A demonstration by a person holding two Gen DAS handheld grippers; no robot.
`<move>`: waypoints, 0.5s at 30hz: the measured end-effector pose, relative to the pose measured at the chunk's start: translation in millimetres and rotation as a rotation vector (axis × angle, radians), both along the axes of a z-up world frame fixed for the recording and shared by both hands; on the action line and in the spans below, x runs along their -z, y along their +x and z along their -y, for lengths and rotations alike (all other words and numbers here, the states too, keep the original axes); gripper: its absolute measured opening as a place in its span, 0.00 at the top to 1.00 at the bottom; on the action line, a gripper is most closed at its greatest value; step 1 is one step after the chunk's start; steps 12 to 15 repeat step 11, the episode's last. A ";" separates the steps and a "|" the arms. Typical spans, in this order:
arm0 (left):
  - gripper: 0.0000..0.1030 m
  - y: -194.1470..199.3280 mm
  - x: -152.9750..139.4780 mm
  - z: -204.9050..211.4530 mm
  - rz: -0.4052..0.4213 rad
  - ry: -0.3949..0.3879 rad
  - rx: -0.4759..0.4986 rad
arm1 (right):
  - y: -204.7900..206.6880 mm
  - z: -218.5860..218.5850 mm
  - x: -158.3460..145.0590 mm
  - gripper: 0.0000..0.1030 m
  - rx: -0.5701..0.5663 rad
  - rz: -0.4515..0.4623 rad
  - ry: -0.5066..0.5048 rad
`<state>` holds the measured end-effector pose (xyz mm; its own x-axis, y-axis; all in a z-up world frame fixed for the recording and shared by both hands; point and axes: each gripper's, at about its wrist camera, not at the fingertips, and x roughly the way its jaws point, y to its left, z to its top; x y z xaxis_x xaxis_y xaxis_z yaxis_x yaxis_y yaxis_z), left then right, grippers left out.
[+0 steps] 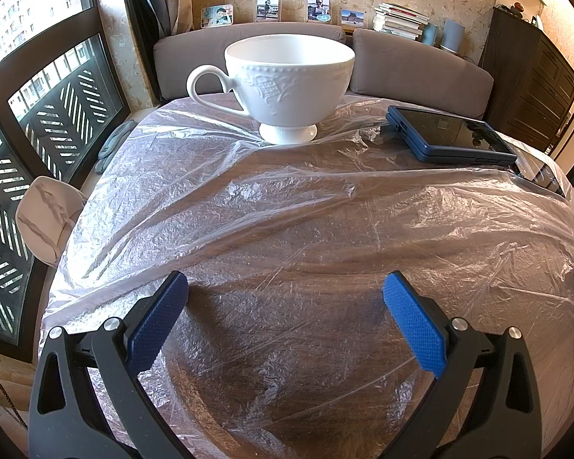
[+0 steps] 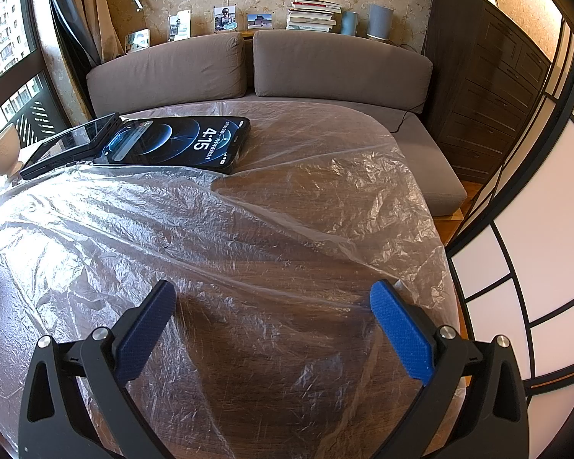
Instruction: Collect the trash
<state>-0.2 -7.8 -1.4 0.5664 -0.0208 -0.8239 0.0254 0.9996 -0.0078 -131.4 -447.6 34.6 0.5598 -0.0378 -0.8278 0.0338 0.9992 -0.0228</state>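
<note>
Plastic sheet (image 1: 287, 206) lies crumpled across the wooden table (image 2: 271, 382), its near edge cut off below both views. Left gripper (image 1: 286, 290) and right gripper (image 2: 273, 300) hover over it, jaws spread, empty. Cup (image 1: 287, 84), case (image 1: 451, 139) and phone (image 2: 176, 143) rest on the sheet's far side

I see a plastic sheet (image 1: 287, 206) spread over the whole tabletop (image 2: 271, 306), draping past its edges. On the sheet, at the far edge toward the left corner, stands a cup (image 1: 287, 84). Right of it along the far edge lies a cased device (image 1: 451, 135), and just beside that, nearer the far right corner, a phone (image 2: 176, 143). Behind the far edge runs a sofa (image 2: 325, 65); a cabinet (image 2: 490, 88) stands right of it.
</note>
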 end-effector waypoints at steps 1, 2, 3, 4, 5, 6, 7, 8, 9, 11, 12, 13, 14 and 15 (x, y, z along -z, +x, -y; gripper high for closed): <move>0.01 0.0 0.0 0.5 0.000 0.002 0.000 | 0.0 0.1 0.1 0.04 0.000 0.000 0.000; 0.01 0.0 0.2 0.5 0.000 0.002 0.000 | 0.0 0.0 0.1 0.04 0.000 0.000 0.000; 0.01 0.0 0.4 -0.6 0.000 0.000 -0.001 | -0.1 -0.1 0.0 0.04 0.000 0.000 0.000; 0.01 -0.1 0.6 -1.5 0.000 -0.001 -0.001 | -0.1 -0.3 0.1 0.04 0.000 0.000 0.000; 0.01 -0.2 0.9 -2.5 0.000 -0.001 -0.001 | 0.1 0.3 0.1 0.04 0.000 0.000 0.000; 0.01 -0.3 0.9 -2.0 0.000 0.000 -0.001 | -0.1 0.0 0.0 0.04 0.000 0.000 0.000; 0.01 -0.4 0.9 -2.6 0.001 0.000 -0.002 | -0.1 -0.1 0.0 0.04 0.000 0.000 0.000; 0.01 -0.4 1.1 -3.5 0.000 0.000 -0.002 | 0.0 -0.2 0.0 0.04 0.000 0.000 0.000; 0.01 -0.2 0.9 -3.3 0.000 0.000 -0.002 | -0.1 0.1 0.0 0.04 0.000 0.000 0.000; 0.01 -0.3 0.9 -2.3 0.000 0.000 -0.002 | -0.2 0.0 0.1 0.04 0.000 0.000 0.000; 0.01 -0.3 0.9 -2.3 0.000 0.000 -0.002 | -0.2 0.0 0.1 0.04 0.000 0.000 0.000; 0.01 -0.3 0.9 -2.3 0.000 0.000 -0.002 | -0.2 0.0 0.1 0.04 0.000 0.000 0.000; 0.01 -0.3 0.9 -2.3 0.000 0.000 -0.002 | -0.2 0.0 0.1 0.04 0.000 0.000 0.000; 0.01 -0.3 0.9 -2.3 0.000 0.000 -0.002 | -0.2 0.0 0.1 0.04 0.000 0.000 0.000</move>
